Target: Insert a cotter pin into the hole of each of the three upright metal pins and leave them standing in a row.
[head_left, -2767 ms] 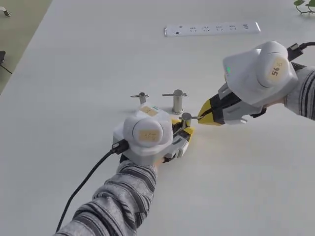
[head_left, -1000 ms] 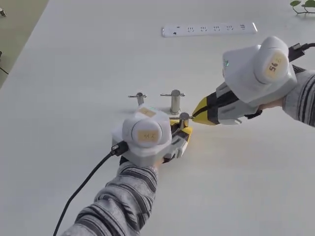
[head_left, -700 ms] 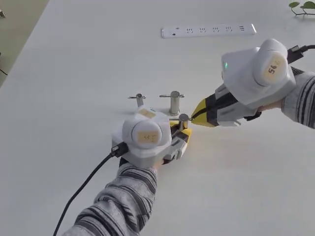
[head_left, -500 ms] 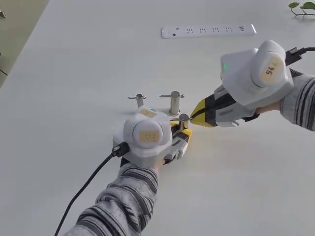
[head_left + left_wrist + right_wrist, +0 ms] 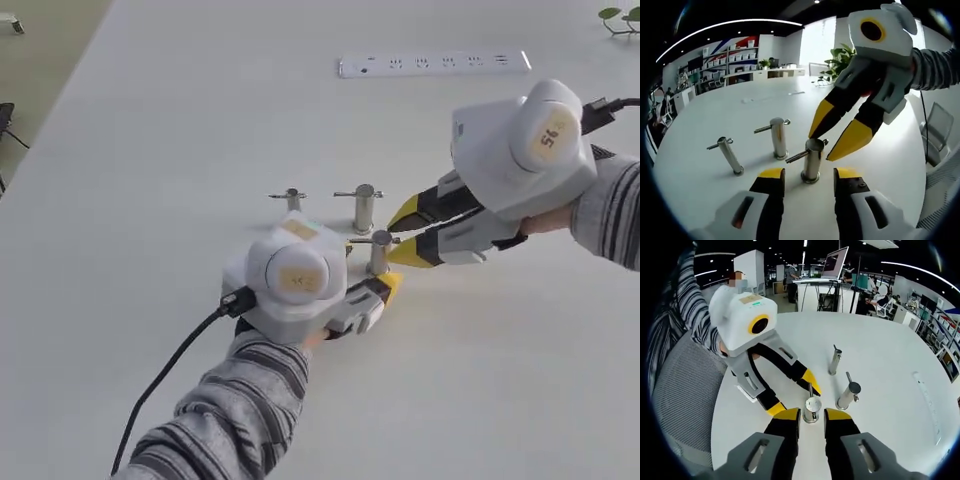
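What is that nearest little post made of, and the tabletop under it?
The nearest pin looks like bare steel or a similar metal: silvery grey, smooth, with bright highlights down its round side. The tabletop looks like matte white laminate or painted board, evenly pale with soft shadows; its core cannot be told.

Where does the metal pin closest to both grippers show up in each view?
Head view: nearest pin, centre, below the other two.
Left gripper view: nearest pin, low centre, between the jaw tips.
Right gripper view: nearest pin, low centre, between the jaw tips.
Shared landmark: the middle pin beside it.
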Demonstrator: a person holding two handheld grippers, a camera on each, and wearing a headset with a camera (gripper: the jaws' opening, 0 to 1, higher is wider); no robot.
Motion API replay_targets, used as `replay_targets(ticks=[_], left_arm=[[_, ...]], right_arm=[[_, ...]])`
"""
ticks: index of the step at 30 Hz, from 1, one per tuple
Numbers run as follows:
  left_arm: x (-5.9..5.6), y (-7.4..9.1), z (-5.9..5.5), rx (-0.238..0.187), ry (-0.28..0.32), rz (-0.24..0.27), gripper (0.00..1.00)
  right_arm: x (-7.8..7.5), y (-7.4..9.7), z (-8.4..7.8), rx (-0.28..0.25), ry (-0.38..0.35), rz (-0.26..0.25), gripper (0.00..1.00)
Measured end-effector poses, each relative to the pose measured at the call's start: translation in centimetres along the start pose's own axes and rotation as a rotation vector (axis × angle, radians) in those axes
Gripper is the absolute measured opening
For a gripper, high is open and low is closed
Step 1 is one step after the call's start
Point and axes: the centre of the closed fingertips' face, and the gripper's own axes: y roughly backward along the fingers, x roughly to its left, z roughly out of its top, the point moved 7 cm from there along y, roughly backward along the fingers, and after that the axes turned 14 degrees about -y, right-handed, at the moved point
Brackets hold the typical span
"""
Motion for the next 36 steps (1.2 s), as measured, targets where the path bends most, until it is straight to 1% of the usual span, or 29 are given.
replay_targets(ticks=[3, 5, 8, 12, 15, 22, 25, 31, 33, 34, 36], left_arm=[[0.1, 0.5, 0.1, -0.002, -0.008, -0.008, 0.42], [0.2, 0.9, 0.1, -0.003, -0.012, -0.012, 0.45], [0.2, 1.2, 0.0, -0.003, 0.000, -0.023, 0.48], [0.0, 1.6, 0.0, -0.002, -0.005, -0.031, 0.51], [0.2, 1.9, 0.0, -0.018, 0.020, -0.015, 0.56], [0.6, 2.5, -0.1, -0.016, 0.036, -0.010, 0.62], [0.8, 2.9, -0.1, -0.026, 0.042, -0.004, 0.65], [1.3, 3.4, 0.0, -0.037, 0.021, 0.006, 0.72], [1.5, 3.6, -0.1, -0.036, 0.019, 0.011, 0.74], [1.6, 3.7, -0.1, -0.036, 0.018, 0.015, 0.76], [1.7, 4.0, -0.2, -0.039, 0.018, 0.020, 0.78]], right_arm=[[-0.1, -0.4, 0.0, 0.002, -0.030, -0.008, 0.15], [-0.2, -0.7, 0.0, -0.004, -0.083, -0.014, 0.15], [-0.3, -1.1, 0.0, -0.008, -0.083, -0.010, 0.15], [0.0, -1.5, 0.0, -0.007, -0.091, 0.003, 0.14], [0.1, -1.8, -0.1, -0.008, -0.099, 0.005, 0.14], [-0.2, -2.3, -0.3, -0.018, -0.110, -0.001, 0.12], [-0.2, -2.5, -0.3, -0.026, -0.114, -0.005, 0.11], [-0.1, -2.5, -0.2, -0.034, -0.110, -0.007, 0.09], [-0.2, -2.5, -0.2, -0.036, -0.123, 0.001, 0.09], [-0.2, -2.5, -0.2, -0.041, -0.146, 0.009, 0.09], [-0.2, -2.4, -0.2, -0.046, -0.136, 0.005, 0.09]])
